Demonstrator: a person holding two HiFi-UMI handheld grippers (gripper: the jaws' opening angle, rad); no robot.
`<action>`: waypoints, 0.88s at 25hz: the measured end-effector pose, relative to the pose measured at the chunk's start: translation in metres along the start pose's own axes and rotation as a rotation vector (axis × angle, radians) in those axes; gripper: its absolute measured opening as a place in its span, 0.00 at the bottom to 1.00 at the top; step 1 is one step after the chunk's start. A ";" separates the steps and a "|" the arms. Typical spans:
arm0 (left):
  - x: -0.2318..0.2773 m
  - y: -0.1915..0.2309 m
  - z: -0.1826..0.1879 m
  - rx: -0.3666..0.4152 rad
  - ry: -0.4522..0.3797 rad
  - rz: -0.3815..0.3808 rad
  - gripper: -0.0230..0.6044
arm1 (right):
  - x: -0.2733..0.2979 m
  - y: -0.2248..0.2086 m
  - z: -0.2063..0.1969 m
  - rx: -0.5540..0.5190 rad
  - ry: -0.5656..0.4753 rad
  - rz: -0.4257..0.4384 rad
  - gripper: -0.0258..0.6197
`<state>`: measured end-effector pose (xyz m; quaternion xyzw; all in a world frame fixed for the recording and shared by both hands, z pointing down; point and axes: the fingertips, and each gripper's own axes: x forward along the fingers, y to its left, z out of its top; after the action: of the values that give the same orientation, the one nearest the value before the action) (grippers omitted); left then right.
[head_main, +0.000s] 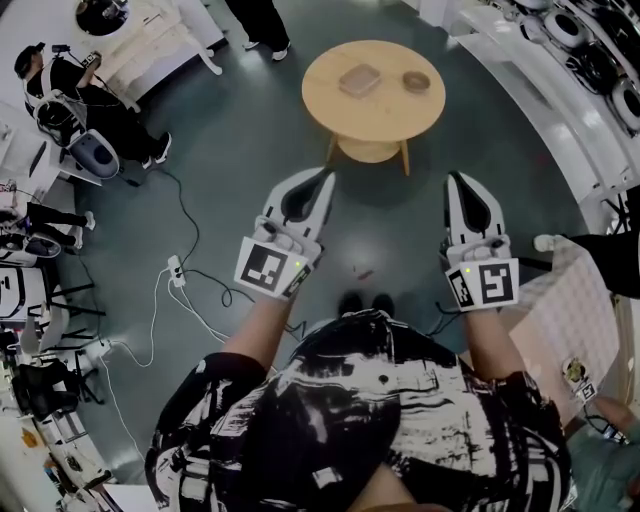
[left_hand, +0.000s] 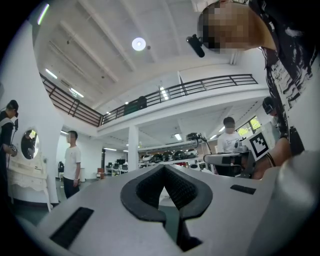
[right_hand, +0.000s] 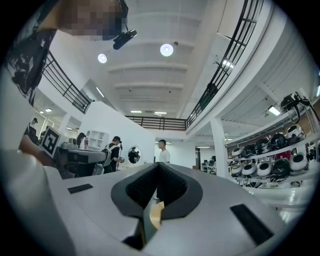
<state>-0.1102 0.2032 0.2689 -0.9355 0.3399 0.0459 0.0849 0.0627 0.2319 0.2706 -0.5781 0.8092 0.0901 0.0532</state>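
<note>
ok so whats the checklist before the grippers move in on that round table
1. Left gripper empty: ok, nothing between its jaws.
2. Right gripper empty: ok, nothing between its jaws.
3. Jaws apart for a grasp: not ok, both grippers are shut, tips together.
4. Grippers over the round table: not ok, both appear to hang over the floor short of its near edge.
5. Things on the table free to pick: ok, the square dish and the round bowl lie apart, nothing on top of either.
6. Way forward free of snags: ok, the cables lie off to the left.
</note>
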 end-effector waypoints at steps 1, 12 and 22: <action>-0.001 0.000 0.000 0.000 -0.001 0.000 0.04 | 0.000 0.001 0.000 0.000 -0.001 0.000 0.04; 0.001 0.000 -0.001 -0.004 -0.003 0.010 0.04 | 0.000 -0.001 -0.002 0.002 0.002 0.006 0.04; 0.008 0.005 -0.005 -0.004 0.005 0.016 0.04 | 0.005 -0.003 -0.006 0.020 -0.002 0.023 0.04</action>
<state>-0.1071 0.1939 0.2722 -0.9330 0.3474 0.0451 0.0818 0.0640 0.2245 0.2756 -0.5681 0.8166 0.0832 0.0589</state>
